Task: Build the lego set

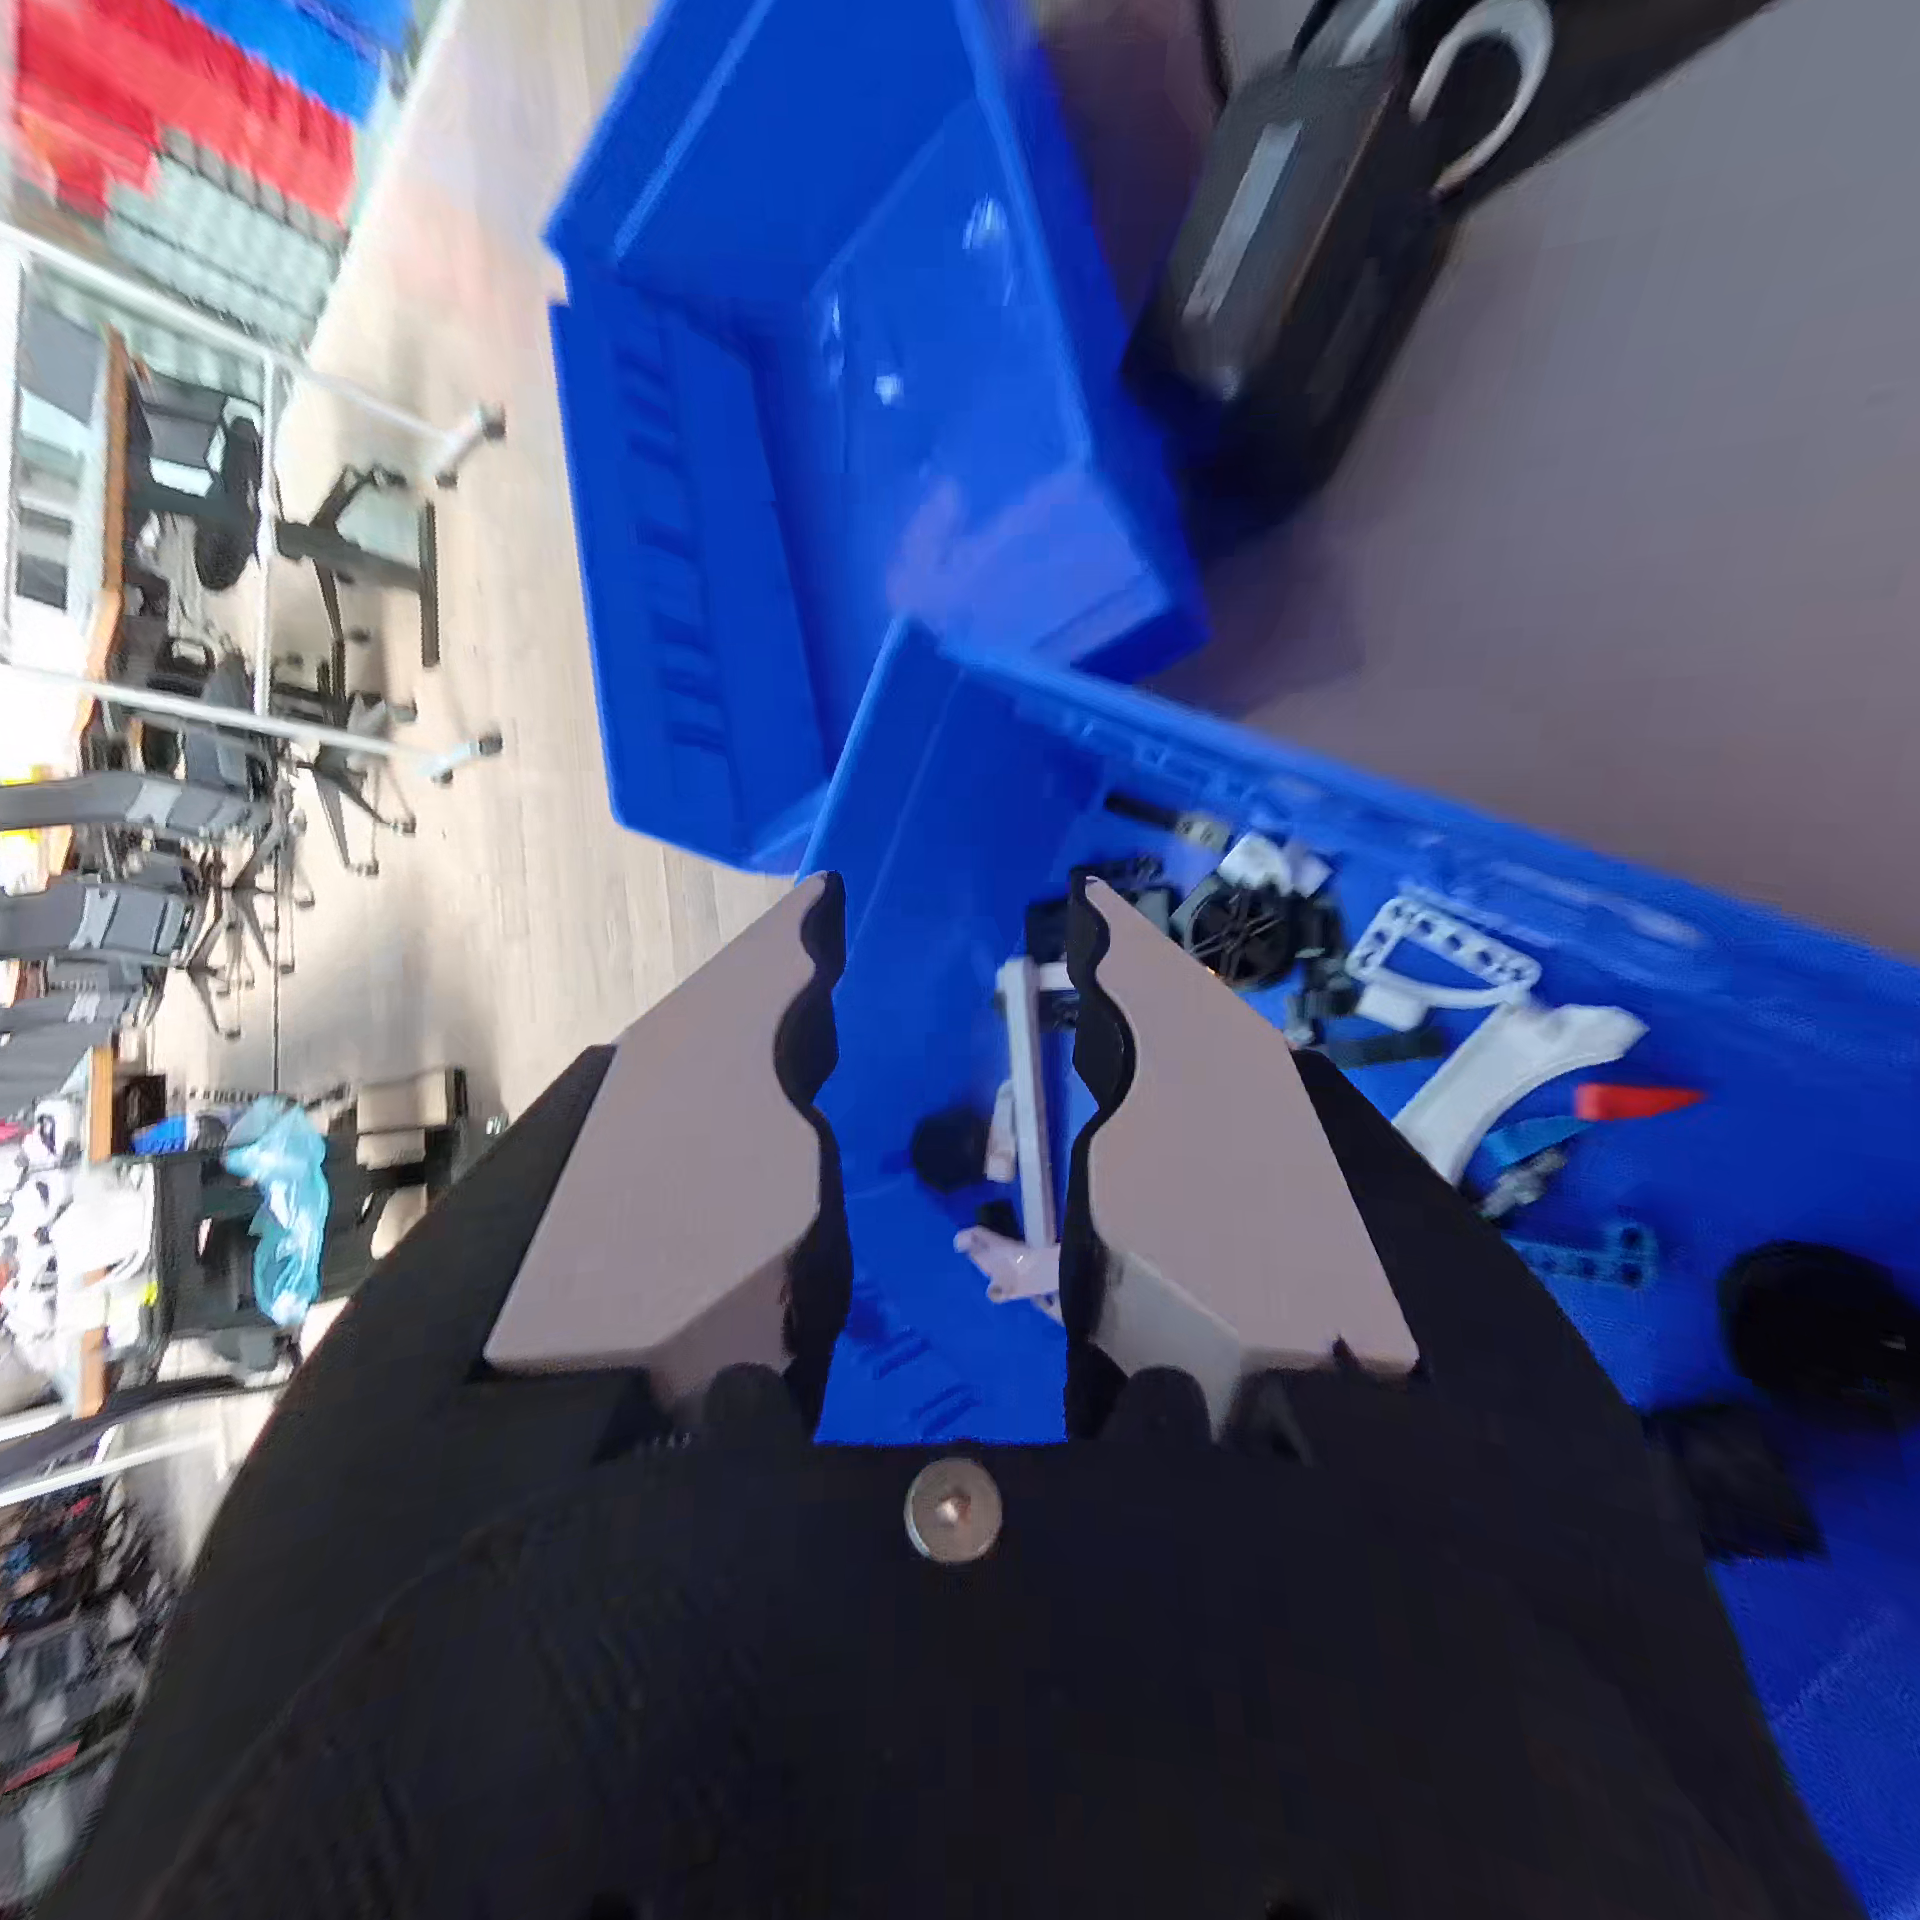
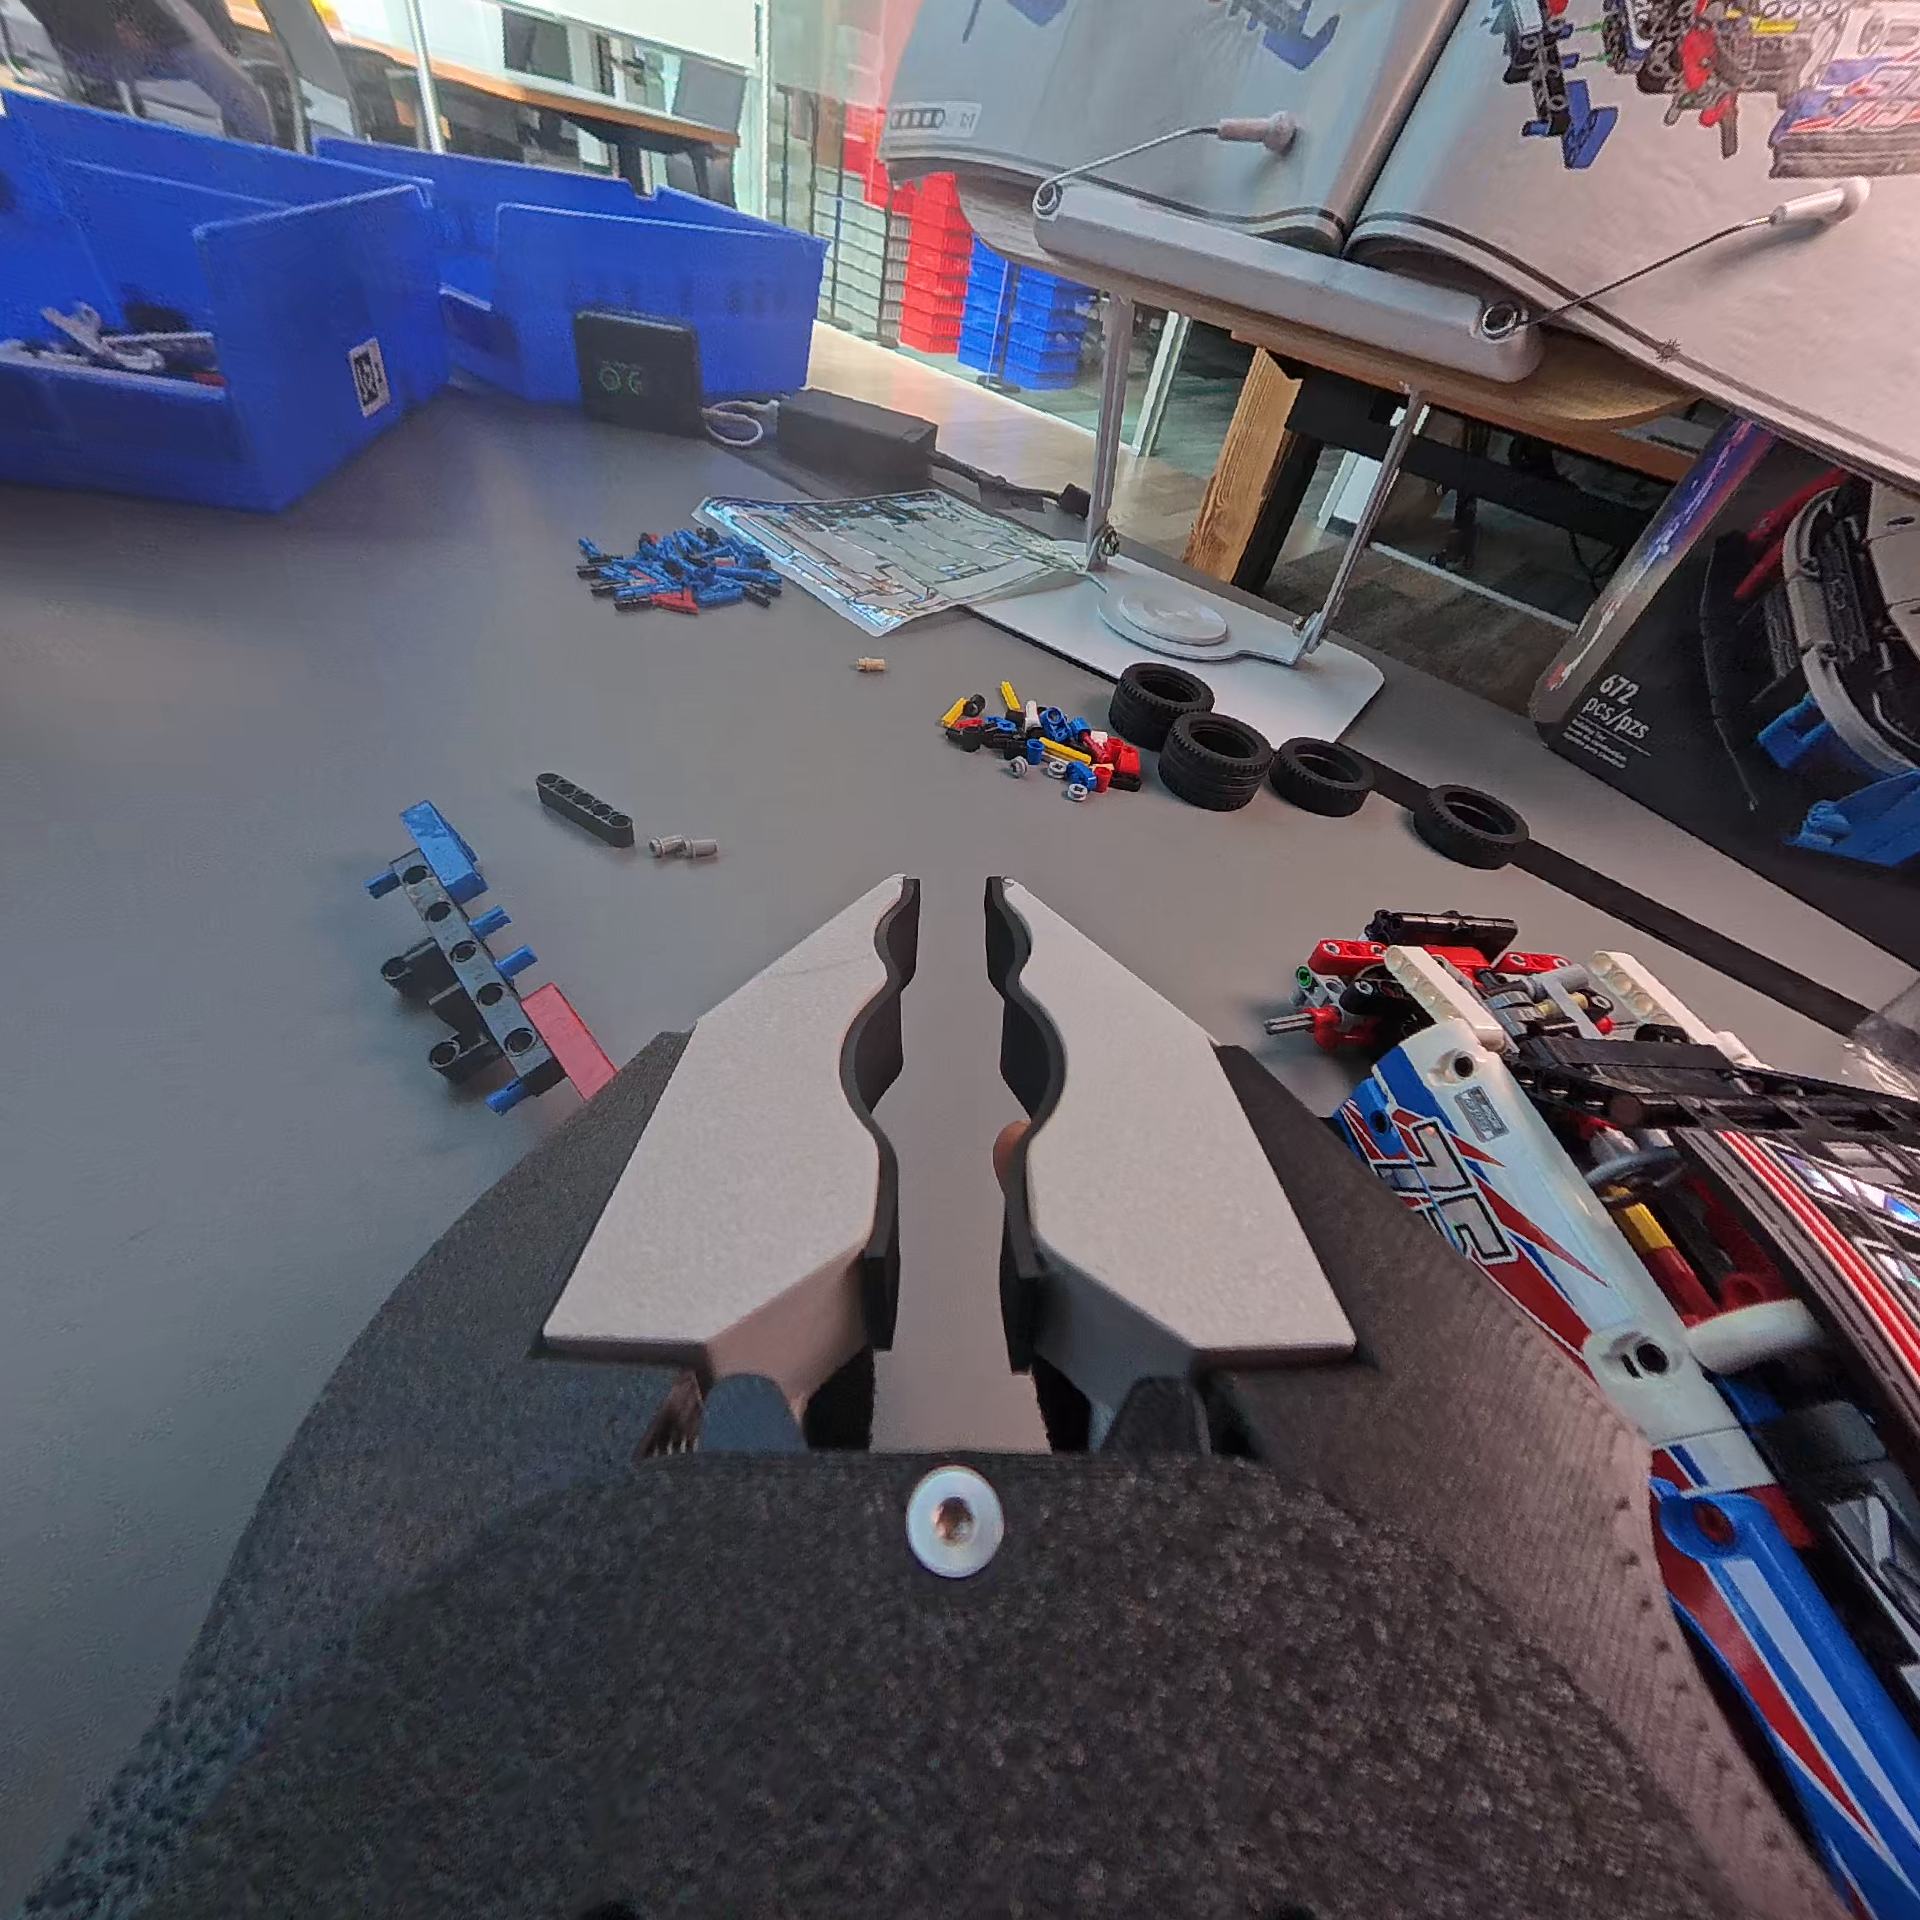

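- Blue plastic is filling my left wrist view: my left gripper (image 1: 951,914) is hovering over the near corner of a blue parts bin (image 1: 1766,1039), its fingers standing moderately apart and gripping nothing.
- Loose lego pieces are lying on that bin's floor: a long white beam (image 1: 1029,1101) showing between my fingers, a white perforated frame (image 1: 1444,951), a curved white panel (image 1: 1507,1081), a red wedge (image 1: 1631,1099) and a black wheel hub (image 1: 1247,925).
- A second blue bin (image 1: 831,416) is sitting just beyond the first, looking empty, though this view is blurring.
- My right gripper (image 2: 951,894) is hanging low over the grey table (image 2: 208,1247), fingers parted by a narrow gap and carrying nothing.
- The partly built lego car (image 2: 1621,1195), white with red and blue stripes, is resting on the table just to the right of my right gripper.
- A small grey and black sub-assembly (image 2: 468,966) with blue pins is lying to the left of the fingers.
- Ahead, a short black beam (image 2: 585,810) and a grey connector (image 2: 684,847) are lying near each other.
- Farther off, a pile of blue and black pins (image 2: 681,569), a mixed-colour pile of small parts (image 2: 1044,743) and four black tyres (image 2: 1216,758) are sitting in front of a stand holding the open instruction book (image 2: 1558,135).
- The set's box (image 2: 1745,665) is standing at the right edge.
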Demonstrator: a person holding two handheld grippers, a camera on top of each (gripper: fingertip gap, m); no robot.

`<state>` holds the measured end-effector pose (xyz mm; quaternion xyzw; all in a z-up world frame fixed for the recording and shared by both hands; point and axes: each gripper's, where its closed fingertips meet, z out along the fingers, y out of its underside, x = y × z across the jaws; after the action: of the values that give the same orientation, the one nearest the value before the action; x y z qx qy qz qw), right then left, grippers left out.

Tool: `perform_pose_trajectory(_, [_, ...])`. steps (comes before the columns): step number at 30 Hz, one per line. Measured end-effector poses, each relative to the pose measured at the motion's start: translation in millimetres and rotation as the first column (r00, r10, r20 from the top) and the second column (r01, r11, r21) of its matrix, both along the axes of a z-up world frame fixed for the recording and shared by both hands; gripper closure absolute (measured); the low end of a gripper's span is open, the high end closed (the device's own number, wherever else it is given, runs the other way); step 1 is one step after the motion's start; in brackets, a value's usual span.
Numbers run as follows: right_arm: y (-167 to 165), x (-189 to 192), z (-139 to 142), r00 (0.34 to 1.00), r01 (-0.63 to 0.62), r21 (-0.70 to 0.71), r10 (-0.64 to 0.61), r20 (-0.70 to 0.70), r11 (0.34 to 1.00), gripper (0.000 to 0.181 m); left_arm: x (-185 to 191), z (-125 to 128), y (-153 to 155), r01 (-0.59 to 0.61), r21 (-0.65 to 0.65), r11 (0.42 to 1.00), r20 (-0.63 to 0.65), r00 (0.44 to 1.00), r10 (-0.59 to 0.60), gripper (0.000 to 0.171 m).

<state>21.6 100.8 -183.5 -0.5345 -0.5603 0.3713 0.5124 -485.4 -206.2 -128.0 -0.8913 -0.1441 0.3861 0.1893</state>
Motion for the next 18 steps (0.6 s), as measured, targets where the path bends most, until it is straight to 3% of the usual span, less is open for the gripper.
perform_pose_trajectory(2, [1, 0, 0, 1.000, 0.001, -0.004, -0.001, -0.001, 1.000, 0.171, 36, 21, 37, 0.128, 0.126, 0.984, -0.042, 0.992, -0.123, 0.133])
perform_pose_trajectory(4, [1, 0, 0, 1.000, 0.001, -0.006, -0.001, 0.000, 1.000, 0.171, 90, 36, 77, 0.287, 0.247, 0.925, -0.038, 0.957, -0.286, 0.134])
perform_pose_trajectory(8, [0, 0, 0, 1.000, -0.002, -0.005, 0.002, 0.001, 1.000, 0.171, 220, 53, 150, 0.577, 0.434, 0.692, -0.038, 0.779, -0.626, 0.138])
perform_pose_trajectory(13, [-1, 0, 0, 1.000, -0.010, -0.002, 0.010, -0.002, 1.000, 0.171, 315, 35, 212, 0.709, 0.513, 0.484, -0.046, 0.586, -0.809, 0.148])
perform_pose_trajectory(16, [-1, 0, 1, 1.000, -0.010, 0.001, 0.010, -0.004, 1.000, 0.171, 347, 6, 249, 0.695, 0.580, 0.425, 0.041, 0.495, -0.868, 0.155])
perform_pose_trajectory(18, [-1, 1, 2, 1.000, -0.011, 0.002, 0.011, -0.007, 1.000, 0.171, 361, -18, 275, 0.684, 0.598, 0.419, 0.120, 0.440, -0.890, 0.161])
